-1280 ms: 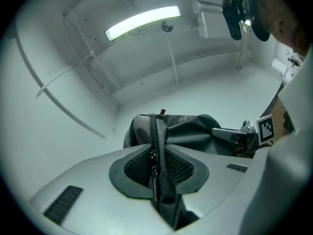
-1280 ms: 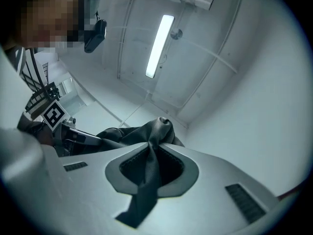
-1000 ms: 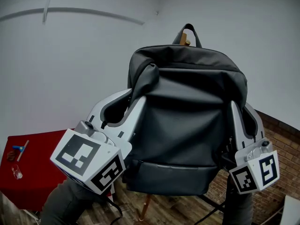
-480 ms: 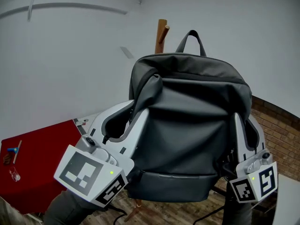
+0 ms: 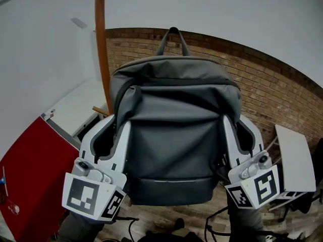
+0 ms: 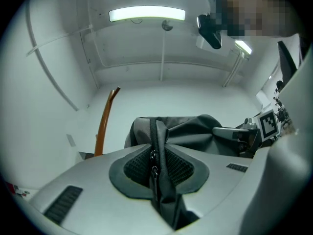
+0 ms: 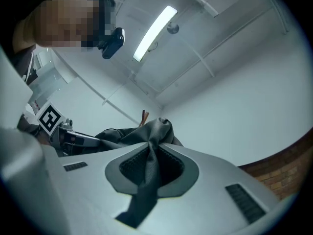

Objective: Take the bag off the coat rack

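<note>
A dark grey backpack (image 5: 174, 135) hangs in the air between my two grippers, its front toward me. Its top handle (image 5: 172, 37) stands free, on no peg. My left gripper (image 5: 120, 127) is shut on a zippered fold of the bag's left side (image 6: 159, 131). My right gripper (image 5: 231, 127) is shut on a fold of fabric at its right side (image 7: 155, 131). The coat rack's wooden pole (image 5: 101, 44) rises to the left of the bag, apart from it. That pole (image 6: 103, 126) also shows beyond the bag in the left gripper view.
A brick wall (image 5: 262, 79) runs behind the bag. A red table (image 5: 25, 170) is at the lower left, with a white surface (image 5: 75, 110) beyond it. Another white table (image 5: 295, 160) stands at the right. Wooden floor and cables lie below.
The bag's handle has come off the rack's peg. Bag and grippers have swung right, away from the pole, which now stands to the left; the brick wall has come into view.
</note>
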